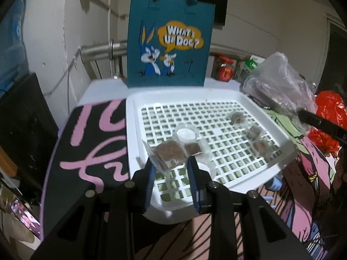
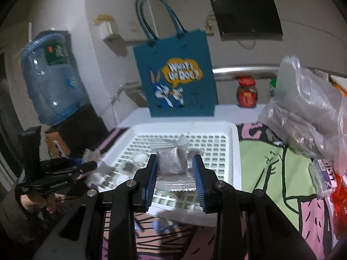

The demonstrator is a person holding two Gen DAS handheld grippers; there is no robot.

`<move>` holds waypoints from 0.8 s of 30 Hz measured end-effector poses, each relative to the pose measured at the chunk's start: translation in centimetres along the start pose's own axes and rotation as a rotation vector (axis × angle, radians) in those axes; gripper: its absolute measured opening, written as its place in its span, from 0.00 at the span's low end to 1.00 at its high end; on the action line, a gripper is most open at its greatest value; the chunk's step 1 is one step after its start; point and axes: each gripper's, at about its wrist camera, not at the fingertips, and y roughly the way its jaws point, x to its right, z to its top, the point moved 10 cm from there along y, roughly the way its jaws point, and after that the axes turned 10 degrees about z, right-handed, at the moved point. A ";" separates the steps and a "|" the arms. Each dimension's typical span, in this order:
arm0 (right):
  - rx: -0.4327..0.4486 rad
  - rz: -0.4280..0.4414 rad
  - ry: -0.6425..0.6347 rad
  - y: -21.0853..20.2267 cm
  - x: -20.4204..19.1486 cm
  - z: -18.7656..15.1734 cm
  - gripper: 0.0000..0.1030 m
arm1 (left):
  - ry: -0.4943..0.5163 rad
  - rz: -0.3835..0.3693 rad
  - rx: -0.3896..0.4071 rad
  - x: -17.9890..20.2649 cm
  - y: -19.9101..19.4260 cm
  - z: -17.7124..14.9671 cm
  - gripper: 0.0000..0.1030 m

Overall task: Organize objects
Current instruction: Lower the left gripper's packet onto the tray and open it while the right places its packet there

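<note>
packets sit in both grippers over the white tray (image 1: 132, 117) on the table: left gripper (image 1: 171, 169) has its jaws pinching a clear brown-filled packet (image 1: 168, 153) at the near left, right gripper (image 2: 176, 171) jaws flank a grey packet (image 2: 171, 162), grip unclear, bag (image 1: 169, 43) standing far behind.

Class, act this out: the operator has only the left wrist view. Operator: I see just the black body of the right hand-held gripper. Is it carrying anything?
Observer: Yes. The right hand-held gripper holds a foil-edged packet of grey filling over the white tray.
Operator: What is past the clear plastic bag?
Observer: A small printed box lies beside it.
Operator: The blue bag is cropped at the top.
Observer: Its two handles stand up as full loops.
</note>
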 end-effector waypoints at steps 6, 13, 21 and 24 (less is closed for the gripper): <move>-0.074 -0.033 0.041 2.7 2.4 -2.5 0.31 | 0.003 -0.005 -0.016 0.5 1.5 -0.1 0.28; -0.118 -0.069 0.061 4.0 4.1 -3.7 0.31 | 0.007 0.001 -0.029 0.7 2.3 -0.4 0.28; -0.159 -0.103 0.056 4.8 4.9 -4.7 0.31 | 0.019 0.012 -0.032 0.6 2.7 -0.6 0.28; -0.161 -0.108 0.053 4.9 5.0 -4.7 0.31 | 0.020 0.013 -0.029 0.6 2.7 -0.6 0.28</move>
